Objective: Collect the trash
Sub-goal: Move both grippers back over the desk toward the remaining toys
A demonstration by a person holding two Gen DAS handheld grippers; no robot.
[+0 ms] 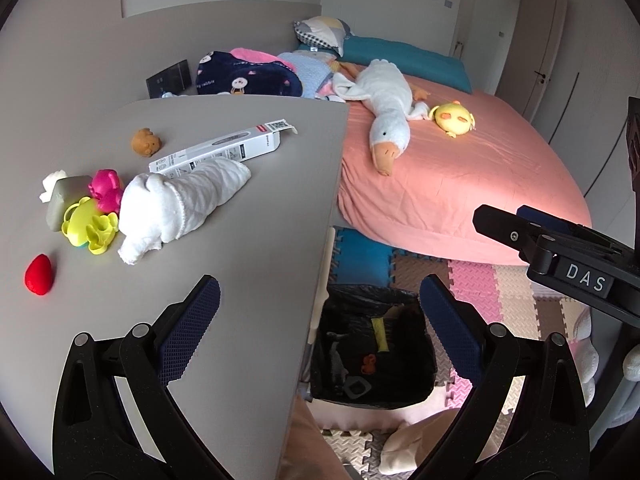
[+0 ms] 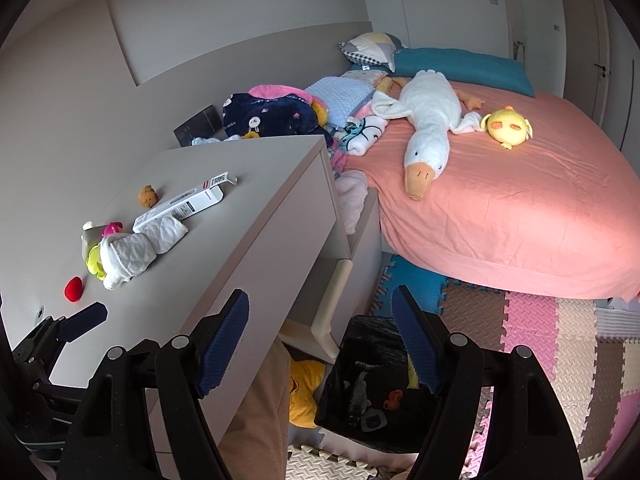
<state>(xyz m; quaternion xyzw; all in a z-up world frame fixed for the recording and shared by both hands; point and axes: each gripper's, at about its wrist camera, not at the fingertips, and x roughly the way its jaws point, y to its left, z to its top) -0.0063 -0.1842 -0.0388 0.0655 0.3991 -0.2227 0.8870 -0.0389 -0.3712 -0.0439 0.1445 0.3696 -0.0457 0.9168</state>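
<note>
Both sets of tongs are held wide apart with nothing between the pads. The left tongs are seen poised over the edge of the grey table, with the bin below. The right tongs are held above the black-lined trash bin, which stands on the foam floor mat just beside the table. Inside the bin a yellow strip, a small orange piece and a grey item can be made out. On the table, a long white carton with its end flap open is found lying flat, touched by a rolled white cloth. Near them are seen a brown bear figure, pink and yellow plastic toys, and a red strawberry-shaped object. A plush goose is spread across the pink bed.
</note>
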